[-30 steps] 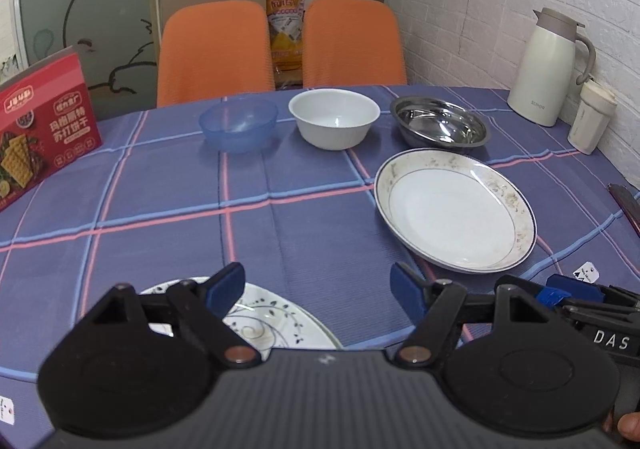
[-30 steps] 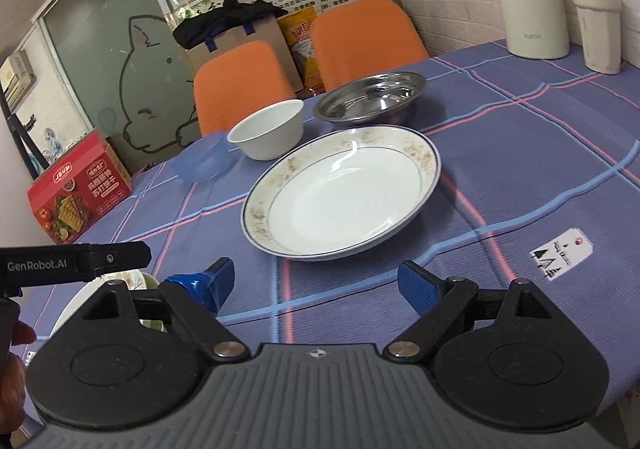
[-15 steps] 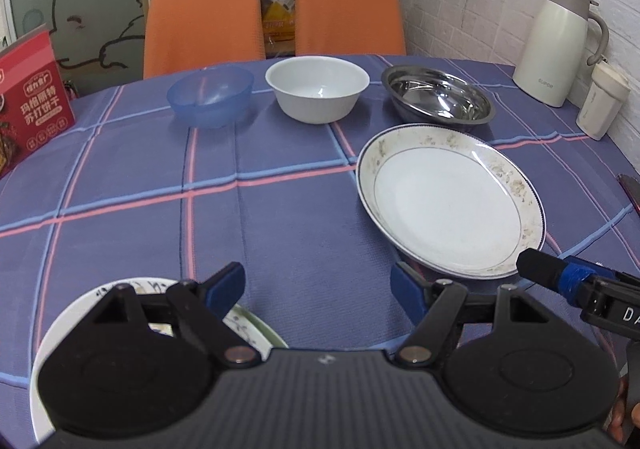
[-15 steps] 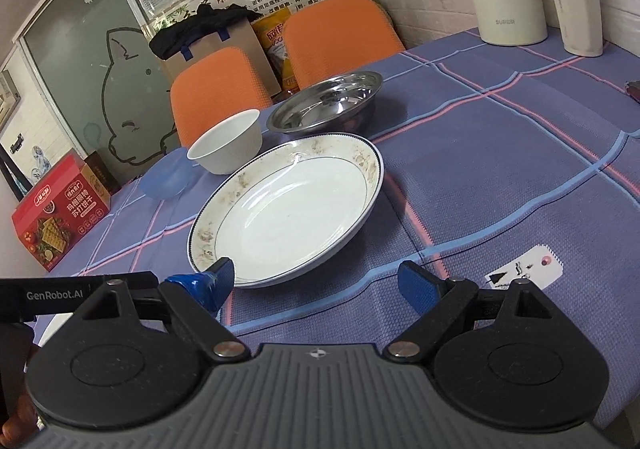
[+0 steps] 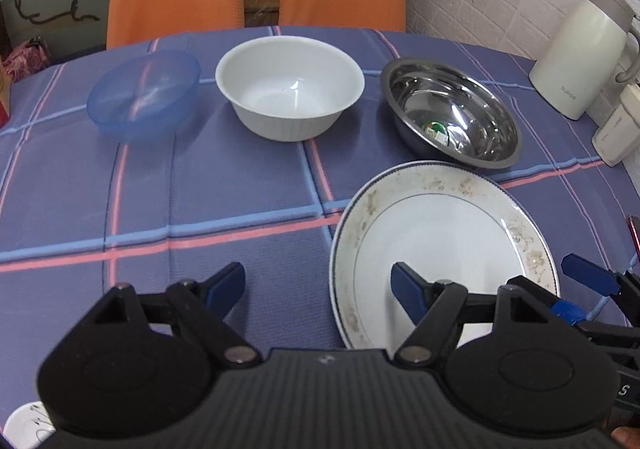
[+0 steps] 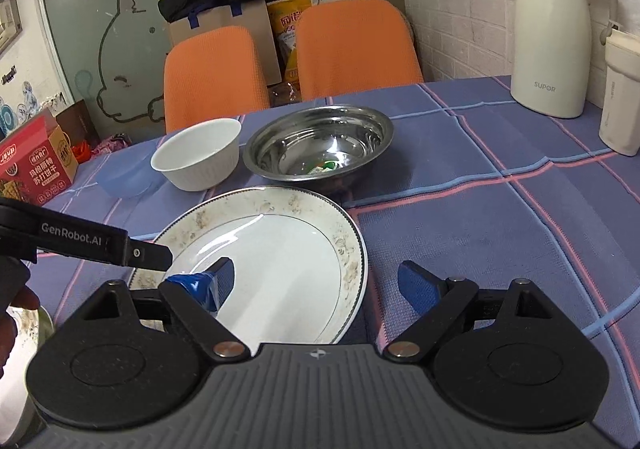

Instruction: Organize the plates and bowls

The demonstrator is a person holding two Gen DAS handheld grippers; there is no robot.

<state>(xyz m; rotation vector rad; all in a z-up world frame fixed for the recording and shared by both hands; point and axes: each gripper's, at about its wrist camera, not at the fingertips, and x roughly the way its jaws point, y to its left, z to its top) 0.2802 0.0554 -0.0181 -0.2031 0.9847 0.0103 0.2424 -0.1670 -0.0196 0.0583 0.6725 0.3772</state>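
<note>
Hovering both hands over the near edge of the big white plate (image 5: 440, 249), with neither one gripping anything. My left gripper (image 5: 318, 283) is spread wide, one blue tip over bare tablecloth (image 5: 220, 177) and the other over the plate's near-left rim. My right gripper (image 6: 314, 285) is just as wide, its left tip over the plate's well and its right tip out over the cloth beyond the rim. The plate lies flat near me, just in front of the steel bowl (image 5: 452, 117), rims close, though I can't tell if they touch. To lift it cleanly, I reckon one finger has to slide under the lip and the other come down on top of the rim, pinching the patterned band rather than the slick centre; glazed china will likely slip if I bite too shallow. Coming in low and level matters, since a nudge could shove the plate into the steel bowl. As for what's in things: the plate's middle is bare, only the brownish pattern round its rim. The white bowl (image 5: 290, 89) looks empty. The blue plastic bowl (image 5: 144, 95) at the far left looks empty too. The steel bowl has a small green and white something at its bottom, possibly a sticker or wrapper, too small to tell. A second patterned plate (image 5: 24, 425) peeks in at my lower left.
</note>
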